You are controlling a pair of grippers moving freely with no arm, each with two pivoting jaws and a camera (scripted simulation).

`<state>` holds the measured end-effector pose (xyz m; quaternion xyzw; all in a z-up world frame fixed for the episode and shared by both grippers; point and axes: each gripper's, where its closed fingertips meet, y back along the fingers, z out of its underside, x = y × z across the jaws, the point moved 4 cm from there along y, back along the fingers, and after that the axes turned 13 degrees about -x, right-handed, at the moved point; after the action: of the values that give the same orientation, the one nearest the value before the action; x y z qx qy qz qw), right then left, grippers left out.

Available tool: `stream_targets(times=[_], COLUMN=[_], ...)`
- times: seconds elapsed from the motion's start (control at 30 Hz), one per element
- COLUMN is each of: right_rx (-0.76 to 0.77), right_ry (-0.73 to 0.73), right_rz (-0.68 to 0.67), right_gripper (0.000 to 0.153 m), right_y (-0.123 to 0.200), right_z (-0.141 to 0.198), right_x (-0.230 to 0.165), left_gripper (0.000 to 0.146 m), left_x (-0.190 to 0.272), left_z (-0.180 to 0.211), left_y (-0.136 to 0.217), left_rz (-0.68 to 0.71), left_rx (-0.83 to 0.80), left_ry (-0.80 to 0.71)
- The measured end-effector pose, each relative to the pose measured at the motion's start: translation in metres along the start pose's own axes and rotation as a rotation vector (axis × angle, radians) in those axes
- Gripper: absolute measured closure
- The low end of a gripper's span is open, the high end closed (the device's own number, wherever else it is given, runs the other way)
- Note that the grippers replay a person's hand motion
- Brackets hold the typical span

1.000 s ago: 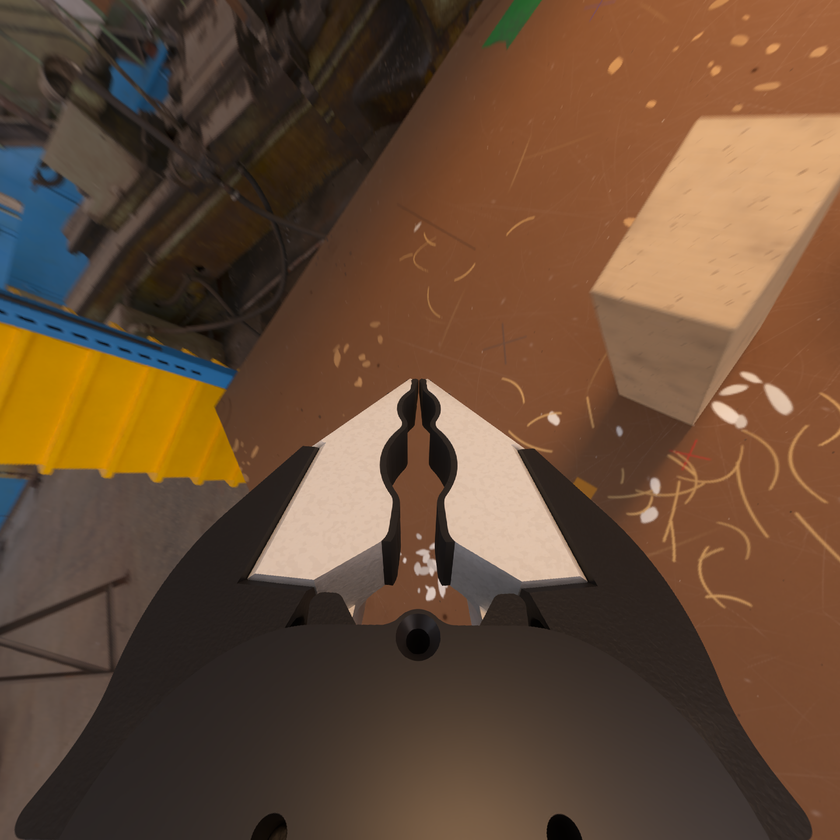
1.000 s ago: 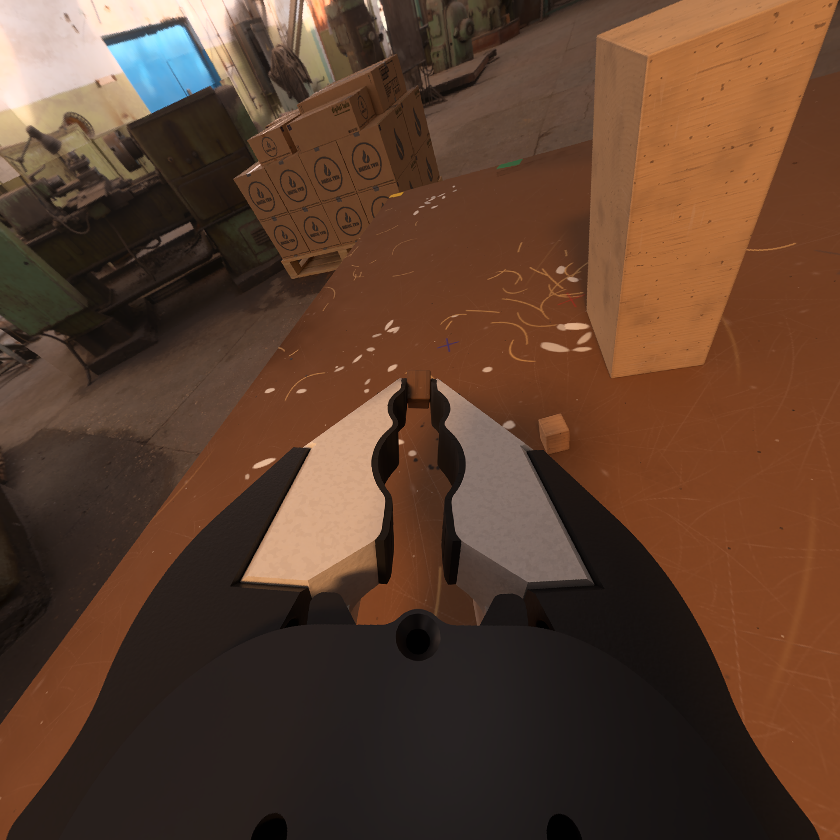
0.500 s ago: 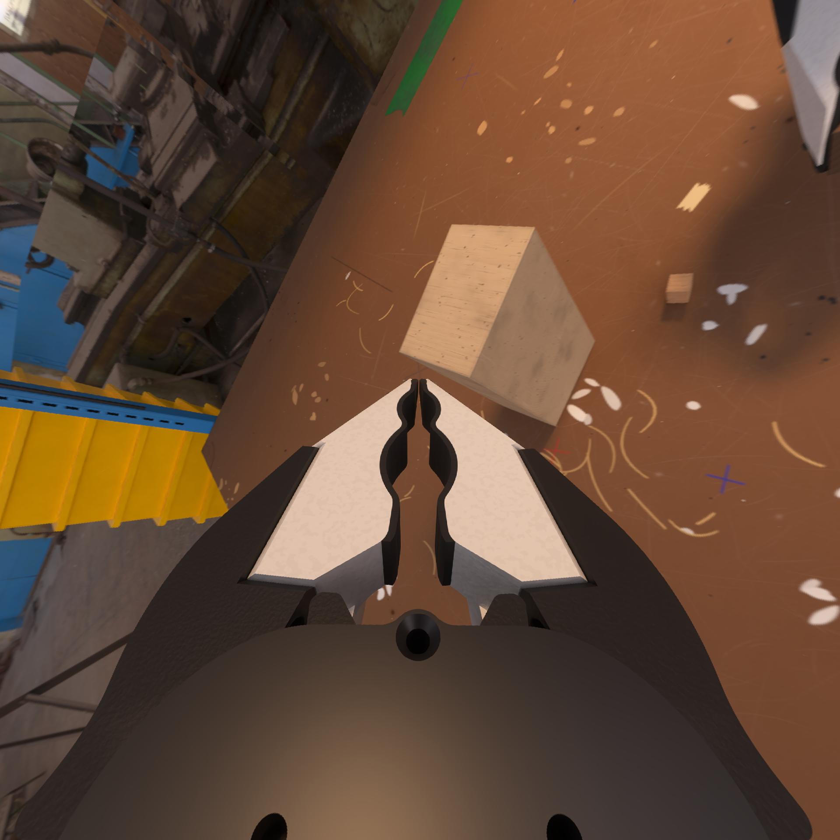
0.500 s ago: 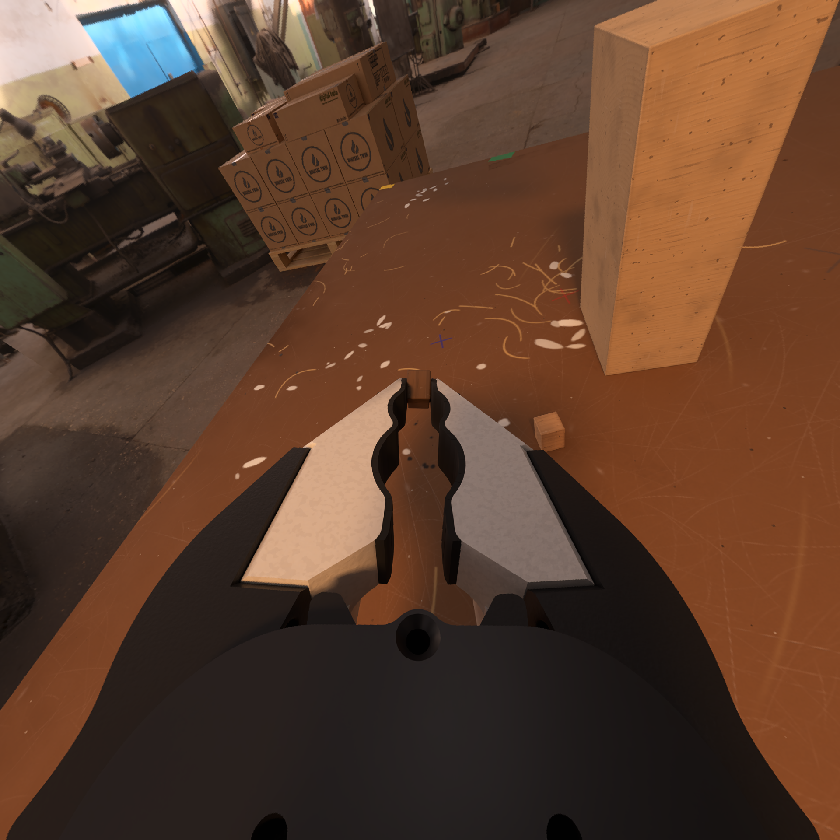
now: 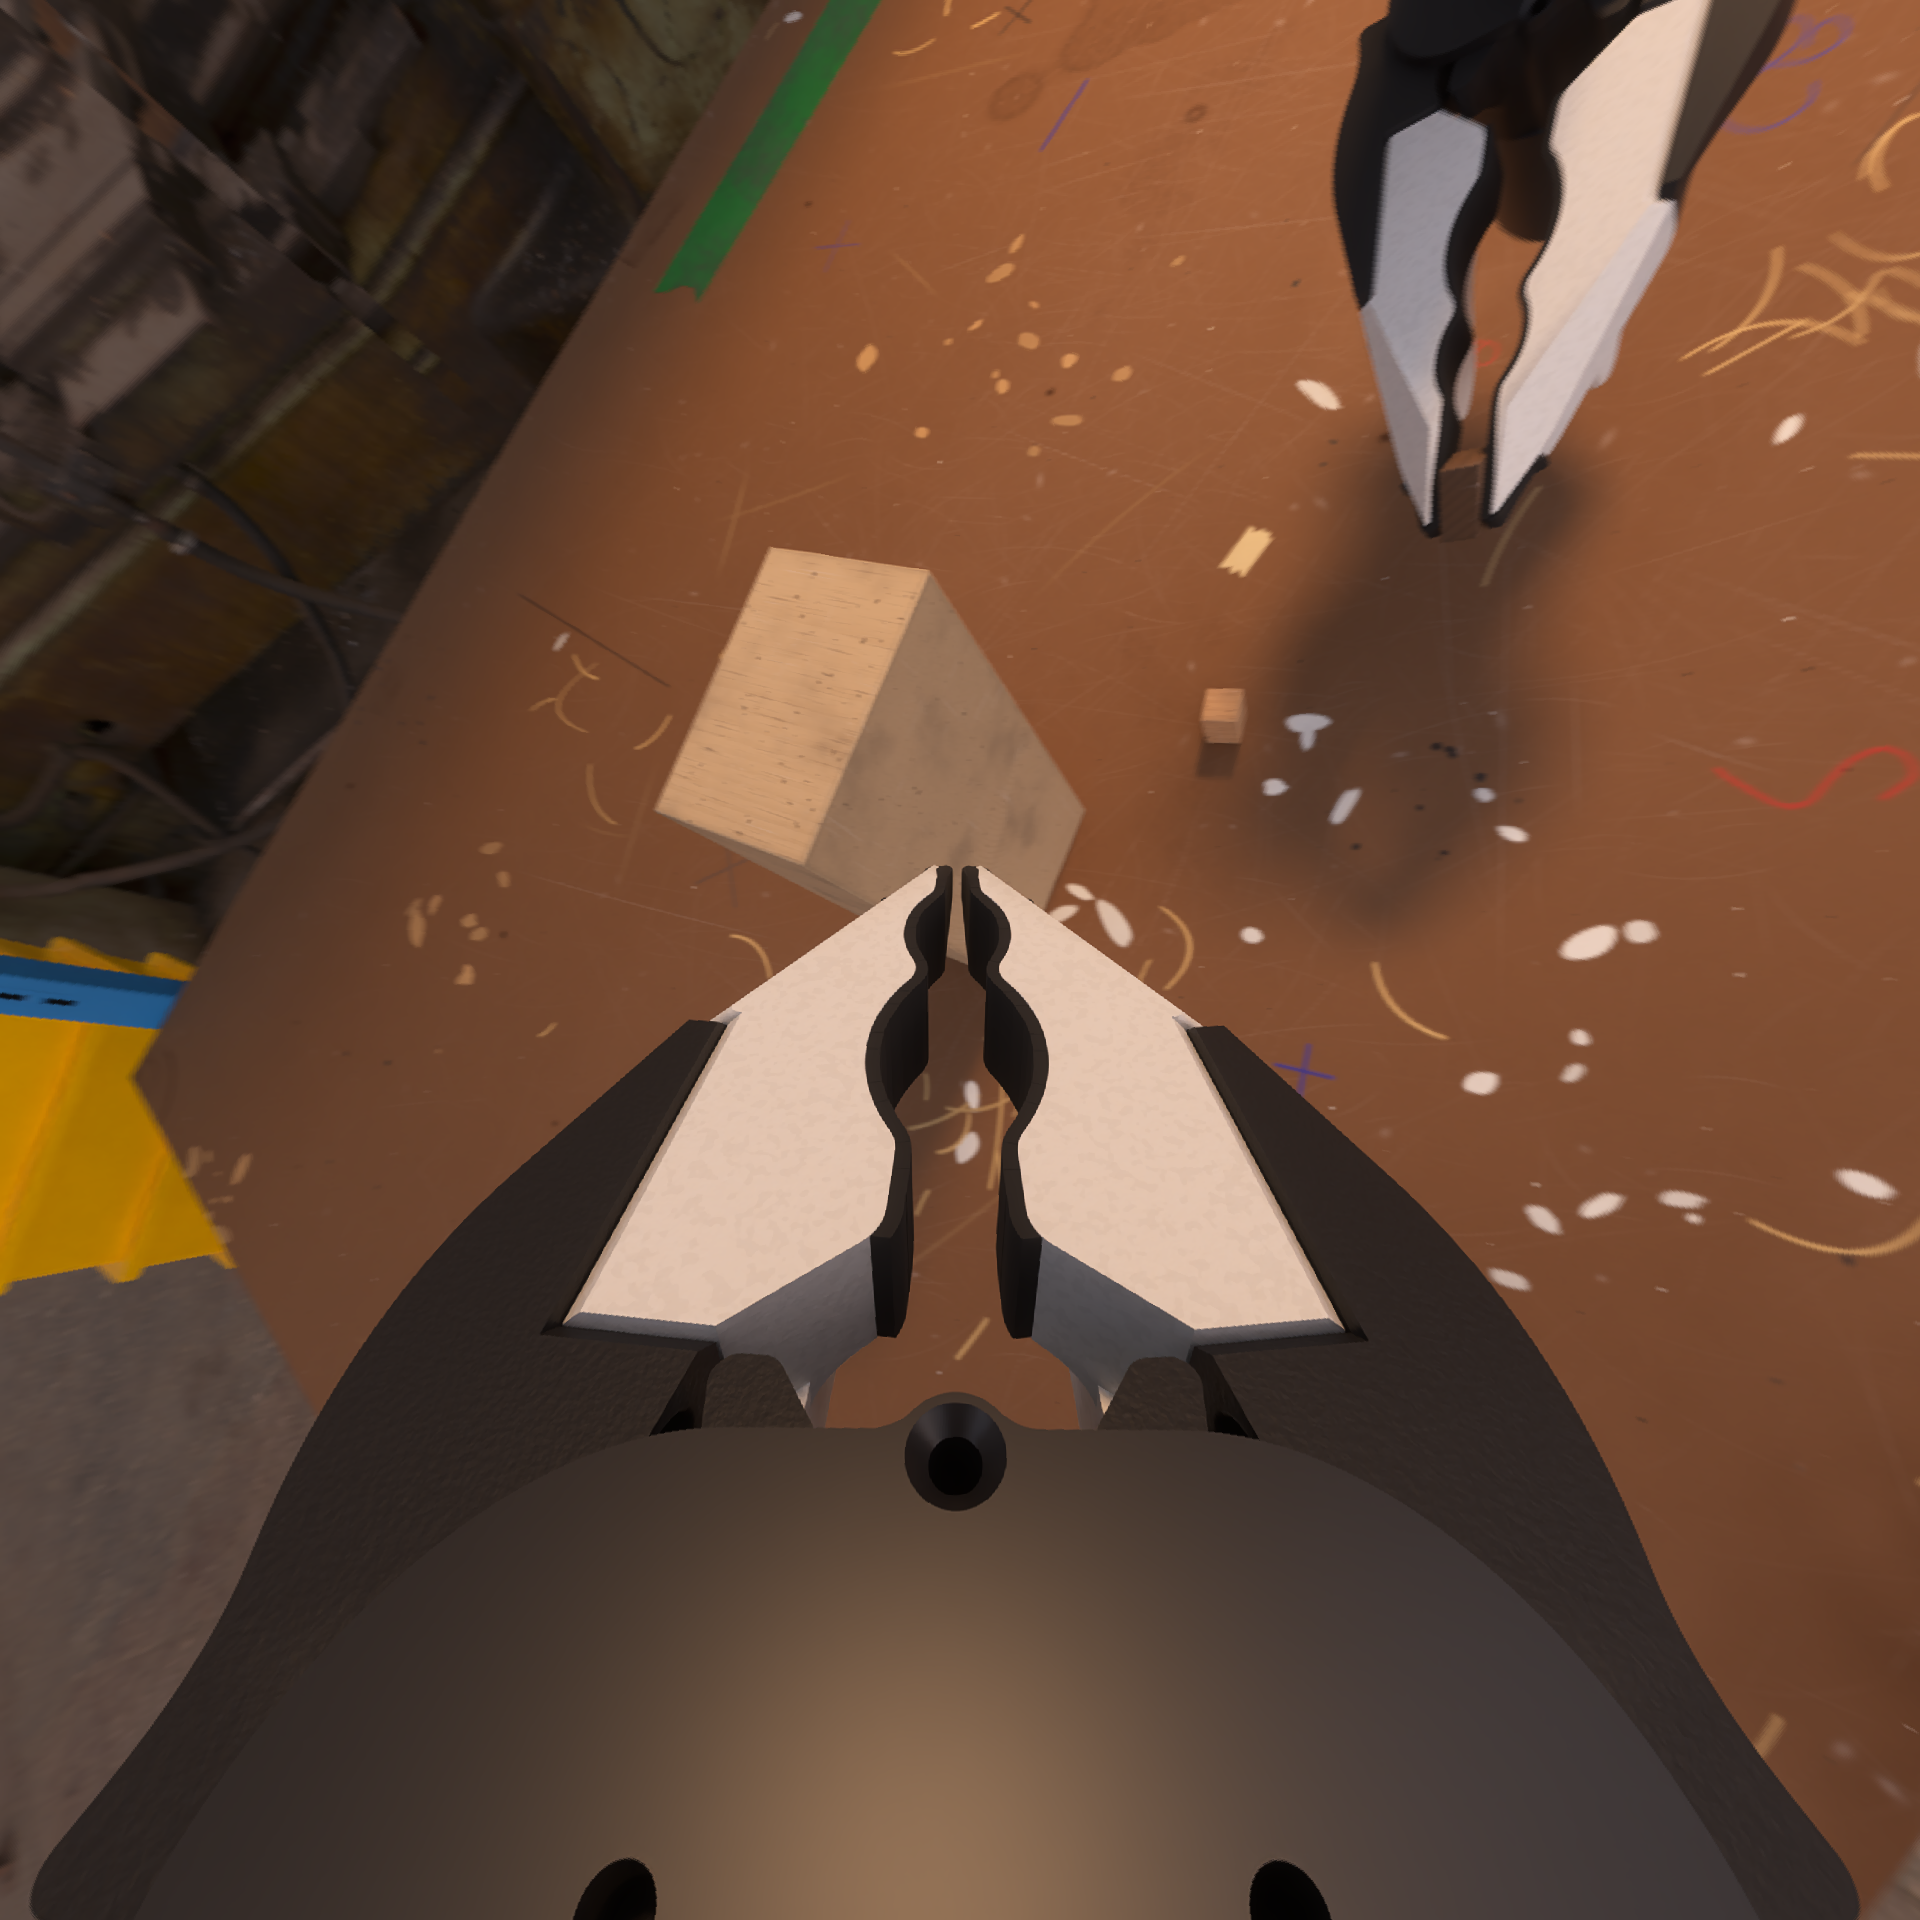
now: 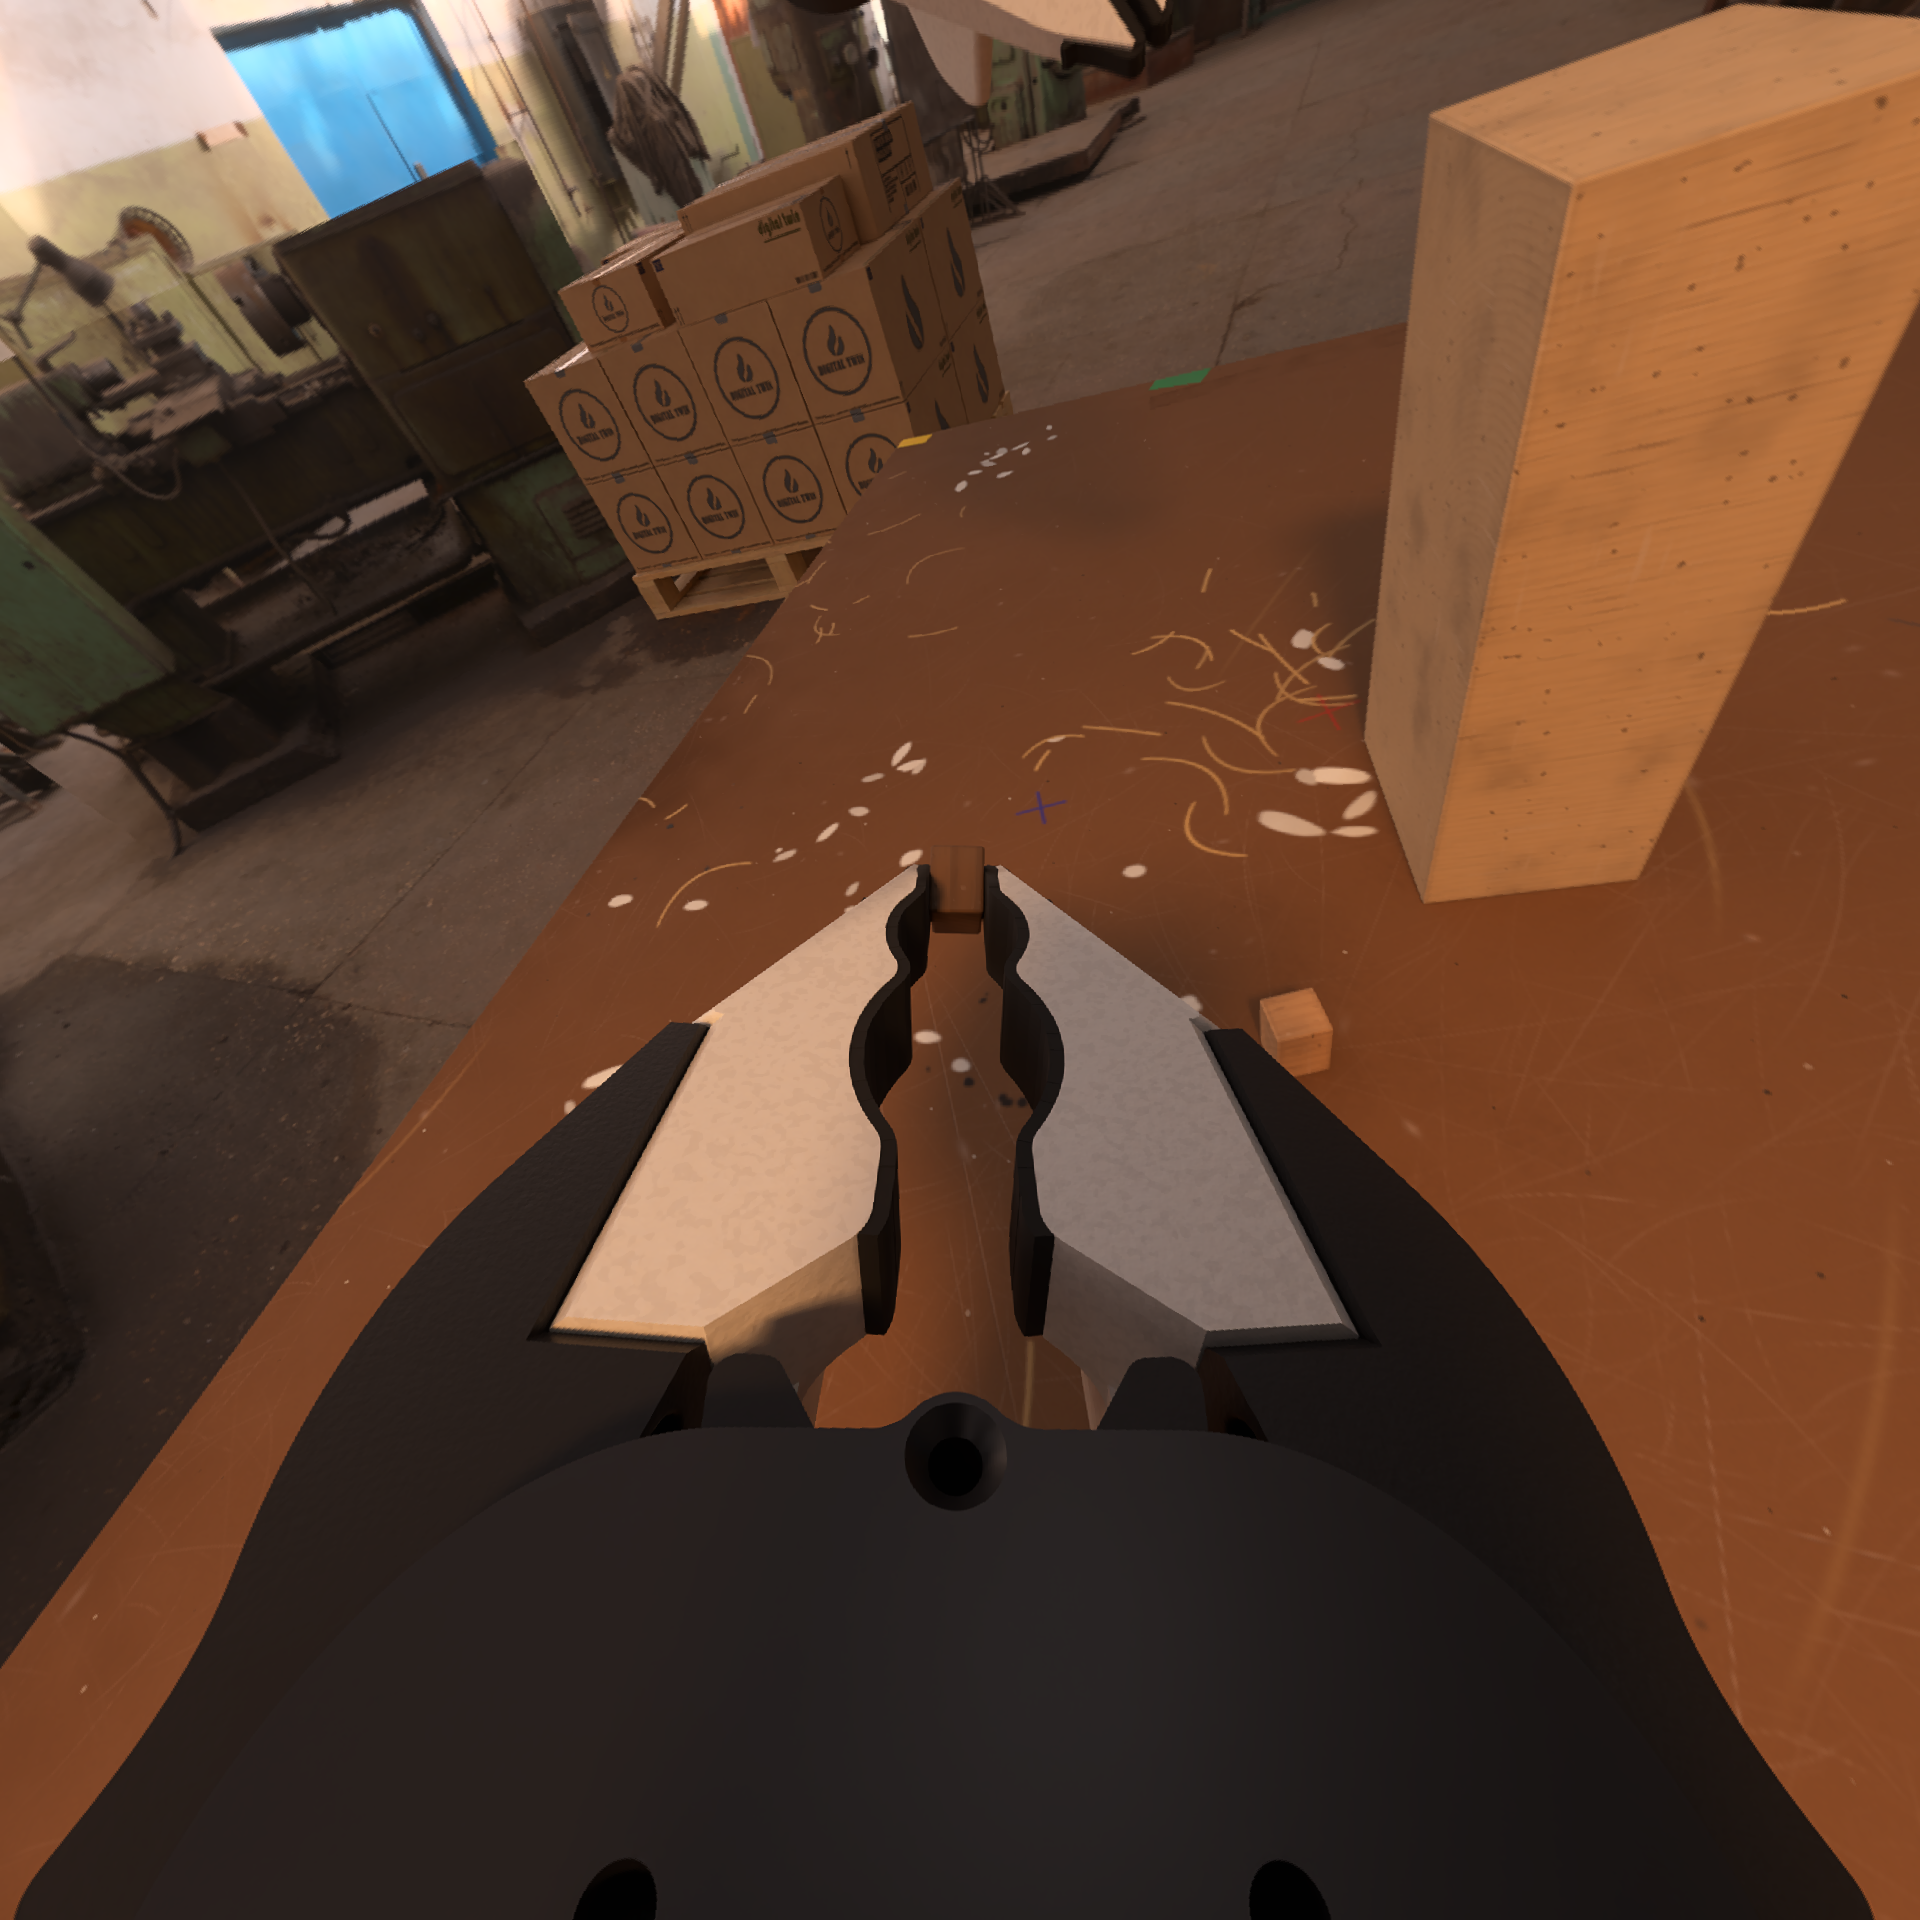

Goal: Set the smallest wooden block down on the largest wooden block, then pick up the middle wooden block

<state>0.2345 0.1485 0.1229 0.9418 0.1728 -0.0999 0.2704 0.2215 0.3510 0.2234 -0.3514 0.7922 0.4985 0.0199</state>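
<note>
The largest wooden block [image 6: 1621, 499] stands tall and upright on the brown table [image 6: 1558, 1247]. In the left wrist view it shows from above [image 5: 831, 717]. A small wooden cube [image 6: 1296, 1029] lies on the table near its base, also seen in the left wrist view [image 5: 1223, 715]. My right gripper [image 6: 957, 883] is shut on another small wooden block [image 6: 957, 899] and holds it above the table, left of the tall block. The left wrist view shows it too [image 5: 1463, 499]. My left gripper [image 5: 956, 883] is shut and empty, high above the table and near the tall block.
Wood shavings and chips [image 6: 1247, 717] litter the table. The table's left edge [image 6: 727, 727] drops to the workshop floor. Stacked cardboard boxes on a pallet [image 6: 769, 416] and old machines stand beyond it. Green tape [image 5: 769, 156] marks the far edge, with a yellow structure [image 5: 73, 1122] below.
My left gripper has risen and pulled back, so the tall block looks smaller and the right gripper has come into its view. The right gripper has hardly moved and still holds its block.
</note>
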Motion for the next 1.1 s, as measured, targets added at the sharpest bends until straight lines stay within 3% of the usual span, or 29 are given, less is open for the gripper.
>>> stream_targets(times=[0.3,0.6,0.87,1.1], right_rx=[-0.007,-0.017,0.048,0.208], right_ry=[0.041,0.056,0.101,0.112], right_rz=[-0.025,-0.048,-0.067,-0.081], right_gripper=[0.144,0.144,0.144,0.144], right_y=[-0.016,-0.035,-0.020,0.005], right_z=[-0.016,-0.025,-0.054,-0.114], right_x=[-0.009,-0.014,-0.026,-0.019], left_gripper=[0.146,0.146,0.146,0.146], left_x=[0.021,0.026,0.017,0.005], left_z=[0.004,0.009,0.006,0.003], left_y=[0.003,-0.009,-0.009,-0.001], left_rz=[0.154,0.163,0.123,0.135], left_rx=[0.004,0.008,0.079,0.237], left_ry=[0.069,0.145,0.271,0.407])
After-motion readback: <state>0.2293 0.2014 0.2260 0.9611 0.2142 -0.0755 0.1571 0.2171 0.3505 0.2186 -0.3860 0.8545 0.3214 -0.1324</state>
